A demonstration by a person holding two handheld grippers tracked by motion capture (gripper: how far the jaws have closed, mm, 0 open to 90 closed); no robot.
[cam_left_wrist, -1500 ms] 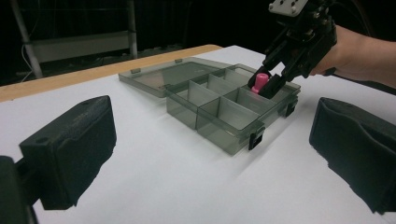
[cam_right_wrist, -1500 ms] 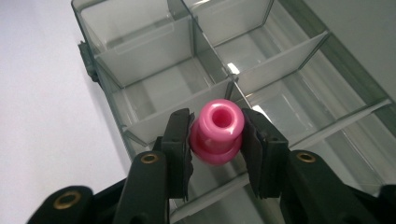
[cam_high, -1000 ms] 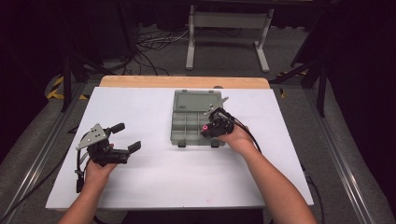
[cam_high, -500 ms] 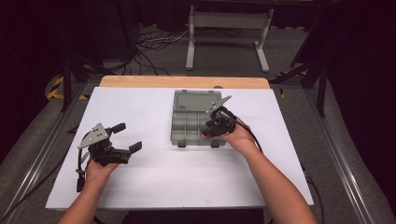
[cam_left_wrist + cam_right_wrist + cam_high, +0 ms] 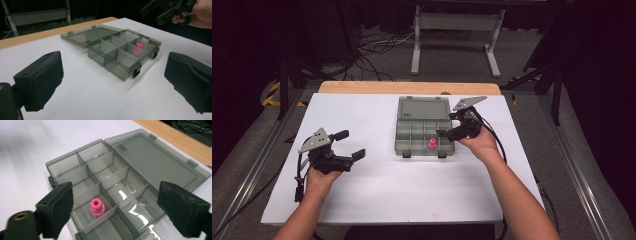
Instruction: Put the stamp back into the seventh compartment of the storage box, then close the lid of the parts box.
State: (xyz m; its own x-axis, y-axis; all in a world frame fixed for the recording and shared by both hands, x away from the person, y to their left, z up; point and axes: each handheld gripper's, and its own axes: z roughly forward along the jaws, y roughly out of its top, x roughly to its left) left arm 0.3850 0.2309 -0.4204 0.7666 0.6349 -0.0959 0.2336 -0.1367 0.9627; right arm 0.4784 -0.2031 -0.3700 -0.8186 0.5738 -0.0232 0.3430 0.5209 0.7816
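Observation:
A grey see-through compartment box [image 5: 412,131] lies with its lid flat at the back. A small pink piece [image 5: 431,145] stands in its front row, second compartment from the right. My right gripper [image 5: 450,125] hovers over the box's right end; its jaws have just been opening and hold nothing, with the pink piece [image 5: 97,207] below them, apart from both pads. My left gripper [image 5: 350,144] stands open over the white table, left of the box. From the left gripper [image 5: 112,82] I see the box [image 5: 110,53], the pink piece [image 5: 139,45] and the right gripper [image 5: 170,10] above it.
The white table top [image 5: 377,195] has a wooden strip [image 5: 362,87] along its far edge. Behind it are a metal stand [image 5: 454,30] and cables on a dark floor. The other compartments [image 5: 67,168] hold nothing I can see.
My right gripper has lifted off the box toward its right end and opened, leaving the pink piece in its compartment. The left gripper has stayed put.

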